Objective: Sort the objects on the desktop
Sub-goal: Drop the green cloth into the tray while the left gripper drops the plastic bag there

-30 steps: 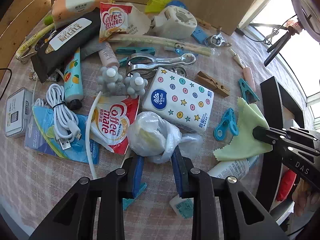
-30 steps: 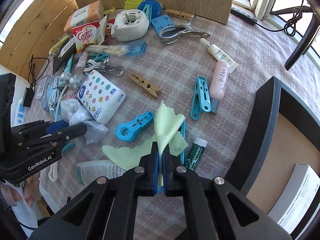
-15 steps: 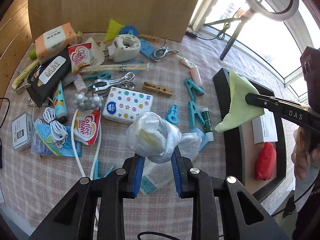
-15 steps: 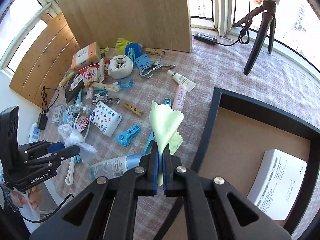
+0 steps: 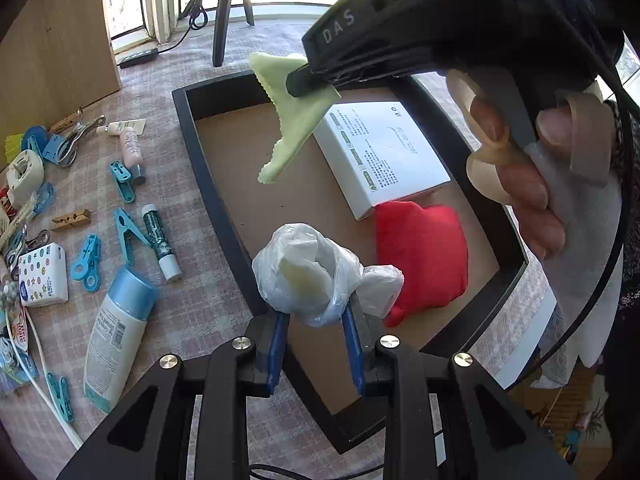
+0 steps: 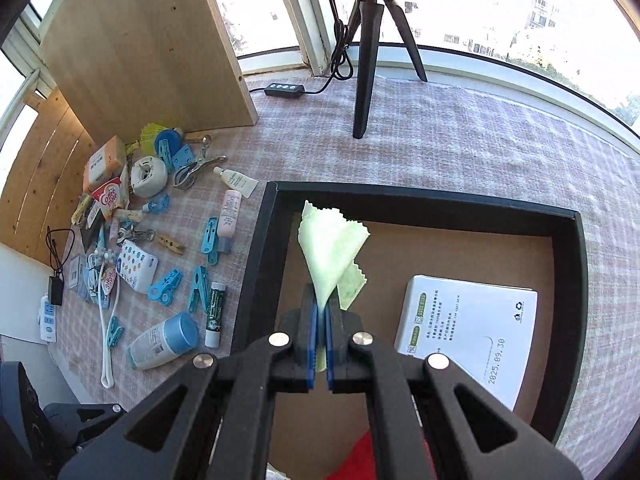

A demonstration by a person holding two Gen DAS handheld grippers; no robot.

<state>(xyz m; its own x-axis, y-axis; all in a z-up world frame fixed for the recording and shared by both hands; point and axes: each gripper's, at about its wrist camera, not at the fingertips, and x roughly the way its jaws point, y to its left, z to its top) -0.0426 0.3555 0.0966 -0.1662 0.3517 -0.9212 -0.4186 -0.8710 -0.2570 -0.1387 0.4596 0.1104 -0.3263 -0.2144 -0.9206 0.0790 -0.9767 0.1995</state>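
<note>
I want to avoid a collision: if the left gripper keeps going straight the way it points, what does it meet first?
Probably the tray's brown floor near the red pouch; the left gripper already carries the plastic bag. Depth is unclear.

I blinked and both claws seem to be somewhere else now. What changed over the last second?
Both carried their loads off the cluttered tabletop to above the black tray. The left gripper is still clamped on the plastic bag, and the right gripper still pinches the green cloth. Nothing was released. The white box and red pouch lie in the tray as before, and the clutter stayed put.
</note>
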